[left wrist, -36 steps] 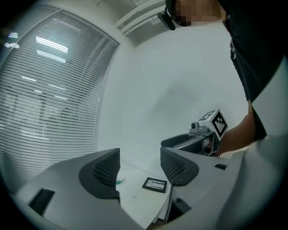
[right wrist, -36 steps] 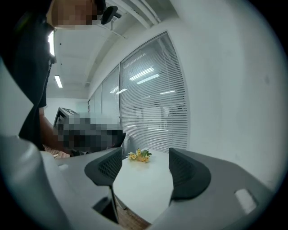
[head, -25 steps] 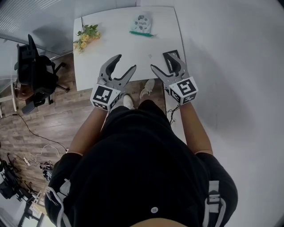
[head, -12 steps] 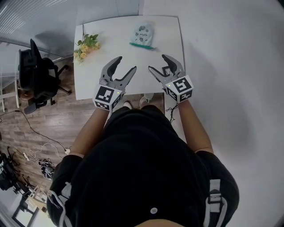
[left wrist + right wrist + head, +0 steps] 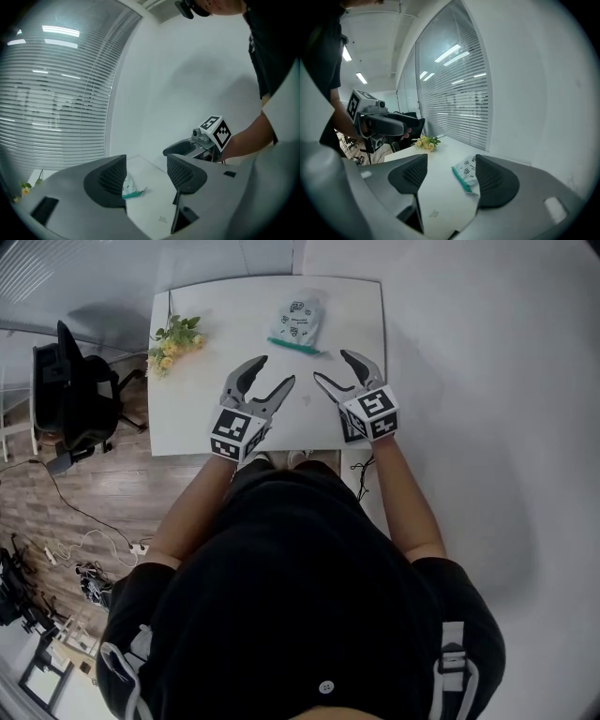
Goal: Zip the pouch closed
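Observation:
A small white pouch [image 5: 295, 321] with dark printed figures and a green zip edge lies flat near the far side of the white table [image 5: 206, 418]. My left gripper [image 5: 267, 376] hovers open over the table's near half, short of the pouch. My right gripper [image 5: 336, 369] is also open, level with the left one and just right of the pouch's line. In the left gripper view the pouch [image 5: 130, 188] shows between the jaws, well beyond them. The right gripper view has the pouch [image 5: 466, 174] partly behind the right jaw. Both grippers hold nothing.
A bunch of yellow flowers [image 5: 172, 343] lies at the table's far left corner. A black office chair [image 5: 73, 399] stands on the wooden floor left of the table. A white wall runs along the table's right side. Cables lie on the floor at lower left.
Both grippers have moved forward over the table toward the pouch and stayed open. The view has shifted slightly, bringing the table nearer.

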Demonstrator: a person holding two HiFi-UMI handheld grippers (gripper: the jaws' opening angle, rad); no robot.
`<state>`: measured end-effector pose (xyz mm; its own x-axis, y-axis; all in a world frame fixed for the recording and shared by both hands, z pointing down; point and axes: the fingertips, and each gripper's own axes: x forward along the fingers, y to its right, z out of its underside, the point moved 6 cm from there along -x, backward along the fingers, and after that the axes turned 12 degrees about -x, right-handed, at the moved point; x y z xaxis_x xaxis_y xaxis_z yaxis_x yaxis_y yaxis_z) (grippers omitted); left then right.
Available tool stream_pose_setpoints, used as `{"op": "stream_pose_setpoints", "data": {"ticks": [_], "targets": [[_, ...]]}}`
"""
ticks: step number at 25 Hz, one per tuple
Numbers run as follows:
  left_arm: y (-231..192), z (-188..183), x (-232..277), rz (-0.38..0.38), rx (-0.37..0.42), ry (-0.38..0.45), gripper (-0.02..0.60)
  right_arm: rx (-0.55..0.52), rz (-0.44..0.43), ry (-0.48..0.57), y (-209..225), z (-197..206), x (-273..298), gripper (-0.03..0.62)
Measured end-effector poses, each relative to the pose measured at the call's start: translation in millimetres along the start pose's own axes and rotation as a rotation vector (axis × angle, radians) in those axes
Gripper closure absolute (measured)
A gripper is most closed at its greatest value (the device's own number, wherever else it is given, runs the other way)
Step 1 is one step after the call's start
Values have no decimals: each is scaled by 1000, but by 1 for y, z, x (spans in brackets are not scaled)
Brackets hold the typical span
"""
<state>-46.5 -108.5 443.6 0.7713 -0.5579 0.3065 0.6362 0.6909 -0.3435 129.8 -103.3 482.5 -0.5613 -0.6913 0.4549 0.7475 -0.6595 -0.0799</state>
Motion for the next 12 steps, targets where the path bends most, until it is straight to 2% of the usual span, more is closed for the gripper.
{"op": "stream_pose_setpoints", "data": {"ticks": [6, 12], "targets": [[-7, 17, 39, -21, -8, -72, 308, -22, -61, -95, 23, 29, 25, 275], [-16, 43, 71, -48, -62, -152, 309, -98, -120, -227, 42, 61, 55, 276]]}}
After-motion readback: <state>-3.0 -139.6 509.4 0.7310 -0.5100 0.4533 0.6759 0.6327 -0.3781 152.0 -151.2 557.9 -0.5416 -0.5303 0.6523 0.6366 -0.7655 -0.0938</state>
